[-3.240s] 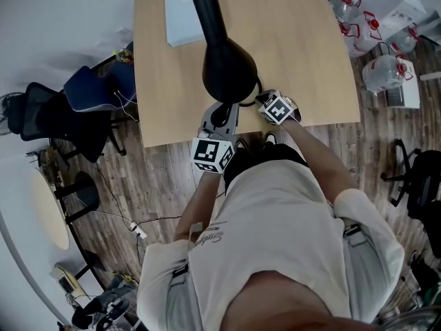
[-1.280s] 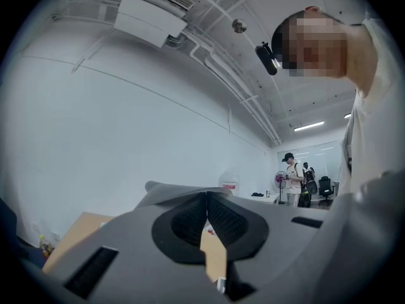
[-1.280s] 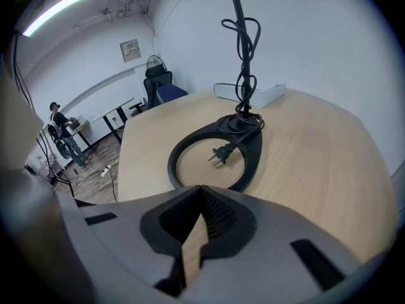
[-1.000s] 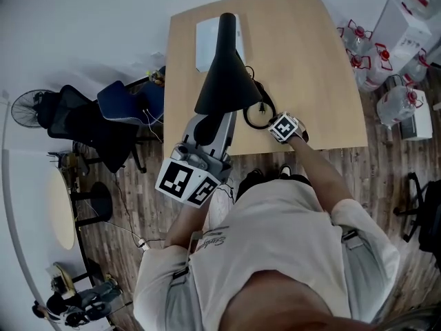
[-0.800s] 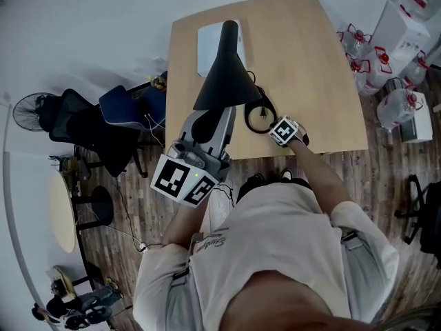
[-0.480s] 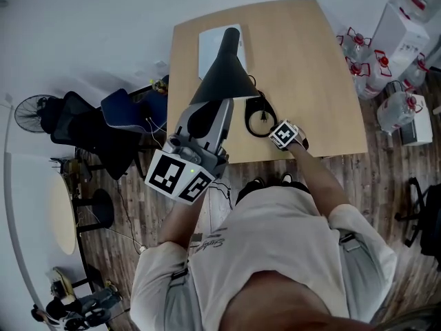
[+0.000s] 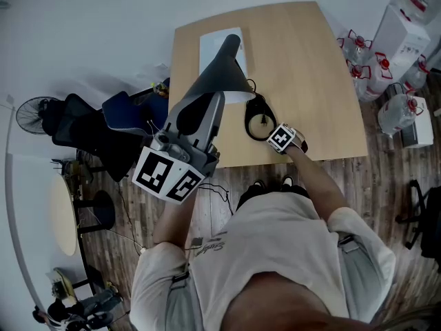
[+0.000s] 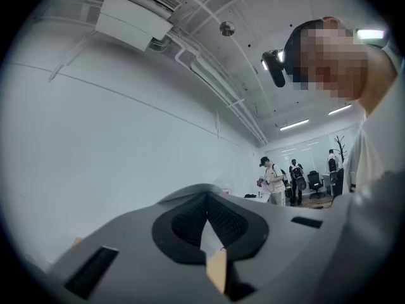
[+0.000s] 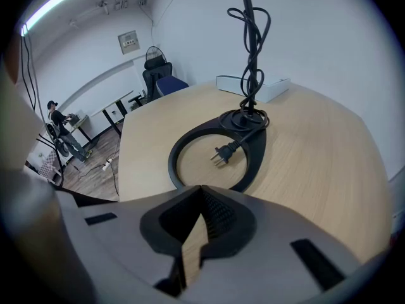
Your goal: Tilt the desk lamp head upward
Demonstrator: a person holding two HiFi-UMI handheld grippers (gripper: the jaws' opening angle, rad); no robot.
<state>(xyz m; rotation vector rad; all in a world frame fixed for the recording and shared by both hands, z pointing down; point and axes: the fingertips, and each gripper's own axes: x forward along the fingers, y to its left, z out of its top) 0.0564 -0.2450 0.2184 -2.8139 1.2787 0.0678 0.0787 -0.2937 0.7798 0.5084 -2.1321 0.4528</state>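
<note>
The black desk lamp's cone head (image 7: 222, 67) is tipped up above the wooden table (image 7: 310, 67). My left gripper (image 7: 212, 99) is raised, its shut tips right at the head's lower rim; whether they touch is hidden. In the left gripper view that gripper (image 8: 207, 198) points up at wall and ceiling with nothing between its jaws. My right gripper (image 7: 270, 129) is shut at the near edge of the lamp's ring base (image 7: 252, 116). The right gripper view shows the ring base (image 9: 253, 154) just ahead of the gripper (image 9: 201, 192), with the plug (image 9: 221, 154) lying inside it.
The lamp's cord (image 9: 250, 56) is wound round the stem. A white box (image 7: 219, 41) lies at the table's far side. Office chairs (image 7: 127, 109) stand left of the table, water bottles (image 7: 365, 40) to its right. People stand far off in the room.
My left gripper has risen and swung left, and the lamp head has tipped from facing down to pointing up and away. The right gripper has stayed at the ring base.
</note>
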